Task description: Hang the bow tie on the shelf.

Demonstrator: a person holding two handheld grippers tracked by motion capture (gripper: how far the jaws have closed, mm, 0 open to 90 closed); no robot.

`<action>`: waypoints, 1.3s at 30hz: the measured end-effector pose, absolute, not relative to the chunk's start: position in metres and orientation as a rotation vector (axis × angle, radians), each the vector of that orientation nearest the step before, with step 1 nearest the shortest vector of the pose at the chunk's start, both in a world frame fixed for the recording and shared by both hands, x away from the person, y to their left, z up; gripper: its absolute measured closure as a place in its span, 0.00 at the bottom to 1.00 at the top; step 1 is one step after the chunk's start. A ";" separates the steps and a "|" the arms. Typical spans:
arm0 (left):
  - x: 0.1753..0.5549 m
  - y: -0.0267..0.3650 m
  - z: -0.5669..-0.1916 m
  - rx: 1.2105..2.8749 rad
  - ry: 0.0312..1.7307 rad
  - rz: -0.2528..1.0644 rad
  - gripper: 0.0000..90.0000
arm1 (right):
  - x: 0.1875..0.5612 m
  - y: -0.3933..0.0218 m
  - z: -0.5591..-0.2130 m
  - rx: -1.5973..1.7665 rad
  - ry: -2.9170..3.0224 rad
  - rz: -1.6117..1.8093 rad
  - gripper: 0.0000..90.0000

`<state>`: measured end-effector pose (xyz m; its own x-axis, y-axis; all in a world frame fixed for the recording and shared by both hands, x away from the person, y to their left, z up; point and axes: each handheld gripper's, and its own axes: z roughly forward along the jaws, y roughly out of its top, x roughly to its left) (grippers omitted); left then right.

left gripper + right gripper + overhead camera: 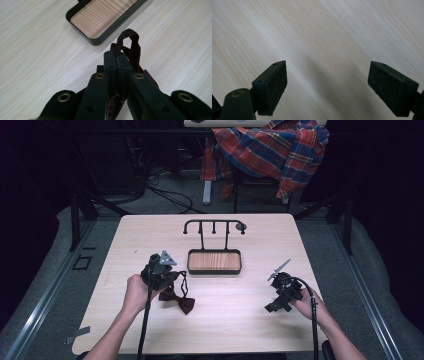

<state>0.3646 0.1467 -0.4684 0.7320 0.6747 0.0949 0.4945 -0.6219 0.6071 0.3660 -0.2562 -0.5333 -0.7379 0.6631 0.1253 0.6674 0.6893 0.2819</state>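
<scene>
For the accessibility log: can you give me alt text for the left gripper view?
The left gripper has its black jaws shut on the dark red strap of a bow tie, a loop standing up past them. Beyond, on the pale wood table, sits a black-rimmed tray with a wooden floor.

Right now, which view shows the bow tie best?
High view: the whole bow tie lies on the table under the left tongs. Left gripper view shows just its strap loop pinched. Right gripper view: bare table.
</scene>
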 end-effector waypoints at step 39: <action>0.400 0.145 -0.432 2.297 0.858 0.506 0.99 | 0.366 -0.253 -0.534 -1.111 -2.894 -0.455 0.18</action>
<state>0.3996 0.1449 -0.4318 0.7145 0.6875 0.1298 0.4469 -0.5912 0.6714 0.3661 -0.2534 -0.5342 -0.7484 0.6538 0.1113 0.6564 0.7063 0.2652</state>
